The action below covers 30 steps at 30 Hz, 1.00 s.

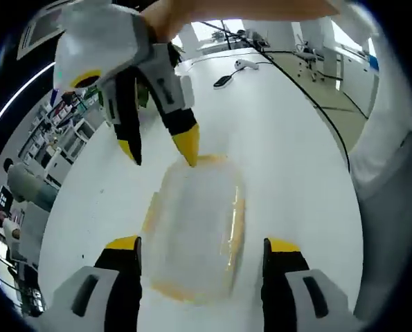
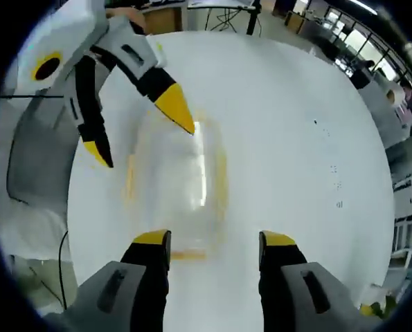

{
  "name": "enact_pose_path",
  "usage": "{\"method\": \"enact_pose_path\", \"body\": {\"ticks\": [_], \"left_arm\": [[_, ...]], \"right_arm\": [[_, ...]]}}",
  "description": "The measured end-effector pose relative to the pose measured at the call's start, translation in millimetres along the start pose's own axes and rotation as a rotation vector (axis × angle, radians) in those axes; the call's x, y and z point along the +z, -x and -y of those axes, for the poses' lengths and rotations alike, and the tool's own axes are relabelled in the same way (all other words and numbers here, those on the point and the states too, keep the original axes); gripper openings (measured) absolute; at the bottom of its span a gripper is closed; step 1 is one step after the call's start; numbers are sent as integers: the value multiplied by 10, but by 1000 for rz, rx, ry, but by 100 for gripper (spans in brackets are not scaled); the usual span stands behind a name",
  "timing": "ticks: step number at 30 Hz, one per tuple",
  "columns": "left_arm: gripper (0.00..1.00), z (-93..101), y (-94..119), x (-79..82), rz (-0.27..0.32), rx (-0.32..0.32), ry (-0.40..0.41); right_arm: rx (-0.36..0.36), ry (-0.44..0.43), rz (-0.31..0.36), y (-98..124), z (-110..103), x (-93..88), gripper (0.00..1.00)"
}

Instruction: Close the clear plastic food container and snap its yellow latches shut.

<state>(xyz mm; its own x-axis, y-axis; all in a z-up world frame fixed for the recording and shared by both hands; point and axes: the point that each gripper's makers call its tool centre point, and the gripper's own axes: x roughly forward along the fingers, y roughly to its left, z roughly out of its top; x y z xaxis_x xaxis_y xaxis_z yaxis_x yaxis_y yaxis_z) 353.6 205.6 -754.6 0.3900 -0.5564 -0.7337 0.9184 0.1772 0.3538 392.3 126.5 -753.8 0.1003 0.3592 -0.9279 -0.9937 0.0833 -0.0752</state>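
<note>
Clear container on a white table (image 1: pixel 296 159), tongs at both ends.

The lidded container (image 1: pixel 195 228) lies flat, yellow latches (image 1: pixel 237 223) along its sides; left tongs (image 1: pixel 202 247) and right tongs (image 2: pixel 212 243) both gape, grasping nothing.

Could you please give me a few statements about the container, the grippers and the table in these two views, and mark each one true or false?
1. The clear container with yellow latches sits on a white table. True.
2. The left gripper is clamped shut on a latch. False: its jaws stand apart, either side of the container.
3. In the left gripper view, the right gripper comes in from above with one yellow tip at the container's far edge. True.
4. The container is filled with food. False: it looks empty.
5. The right gripper's jaws are closed together. False: they are spread apart.
</note>
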Motion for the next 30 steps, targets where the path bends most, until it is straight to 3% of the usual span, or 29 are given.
{"method": "enact_pose_path", "body": {"ticks": [10, 16, 23, 27, 30], "left_arm": [[72, -208, 44, -133, -8, 20, 100], [74, -169, 14, -170, 9, -30, 185], [78, -118, -97, -254, -14, -52, 184], [82, -106, -156, -259, -17, -63, 188], [83, -95, -206, -272, -21, -74, 190]], "right_arm": [[-36, 1, 116, 106, -185, -20, 56], [-15, -28, 148, 36, -295, -129, 67], [34, -49, 210, -118, -422, -183, 82], [67, -124, 291, -201, -414, -145, 85], [76, -142, 305, -251, -388, -160, 84]]}}
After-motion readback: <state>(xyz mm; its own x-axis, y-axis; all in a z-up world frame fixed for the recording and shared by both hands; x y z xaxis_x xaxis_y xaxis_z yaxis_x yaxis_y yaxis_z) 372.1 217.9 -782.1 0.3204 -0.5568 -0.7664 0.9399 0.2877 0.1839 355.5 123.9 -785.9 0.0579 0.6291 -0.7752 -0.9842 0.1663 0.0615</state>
